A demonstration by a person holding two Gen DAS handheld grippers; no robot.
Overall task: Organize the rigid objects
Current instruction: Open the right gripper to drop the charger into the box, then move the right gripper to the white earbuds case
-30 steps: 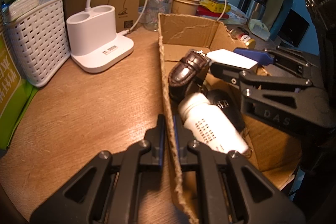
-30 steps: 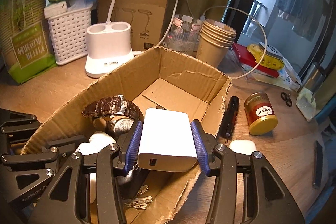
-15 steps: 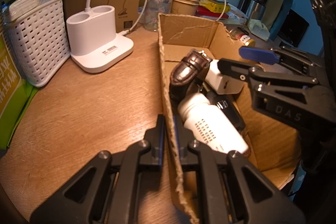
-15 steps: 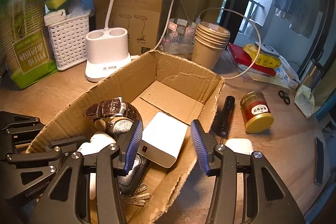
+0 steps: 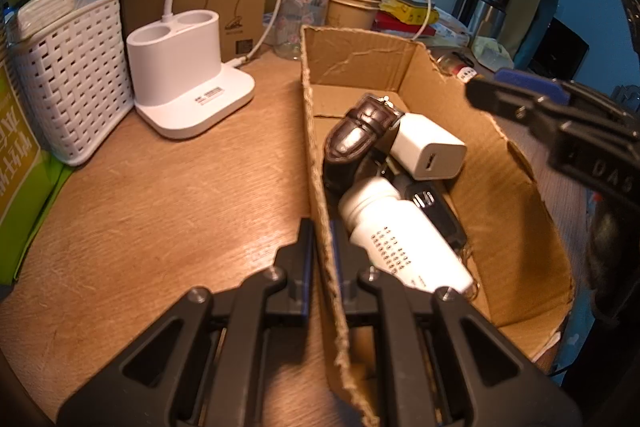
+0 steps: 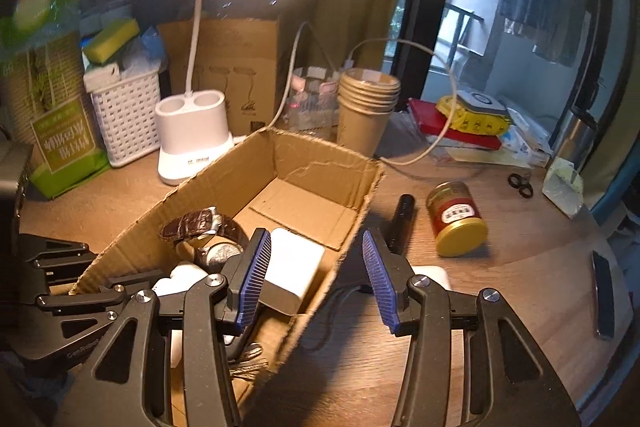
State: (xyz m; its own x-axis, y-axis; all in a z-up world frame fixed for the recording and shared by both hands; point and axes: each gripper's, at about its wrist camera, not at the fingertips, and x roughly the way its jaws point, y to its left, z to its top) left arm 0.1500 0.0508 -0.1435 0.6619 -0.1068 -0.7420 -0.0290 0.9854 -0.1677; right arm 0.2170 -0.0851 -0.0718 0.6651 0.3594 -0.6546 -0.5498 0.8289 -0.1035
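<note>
An open cardboard box (image 5: pixel 516 195) (image 6: pixel 240 179) lies on the wooden table. Inside it are a brown leather watch (image 5: pixel 360 131) (image 6: pixel 196 223), a white charger block (image 5: pixel 432 147) (image 6: pixel 294 267), a white bottle (image 5: pixel 404 239) and a dark car key (image 5: pixel 436 207). My left gripper (image 5: pixel 320 239) is shut on the box's near side wall. My right gripper (image 6: pixel 316 267) hangs open above the box's right edge, nothing between its blue pads (image 6: pixel 256 267); it also shows at the right of the left wrist view (image 5: pixel 560 115).
A white lamp base (image 5: pixel 188 83) (image 6: pixel 192 135), a white basket (image 5: pixel 68 83), a stack of paper cups (image 6: pixel 366 107), a red jar with a yellow lid (image 6: pixel 456 219), a black flashlight (image 6: pixel 400 223), a white case (image 6: pixel 432 273) and scissors (image 6: pixel 520 183) stand around the box.
My right gripper let go of the white charger block, which now lies in the box beside the watch. It then rose and drew back to the right. The left gripper stayed put.
</note>
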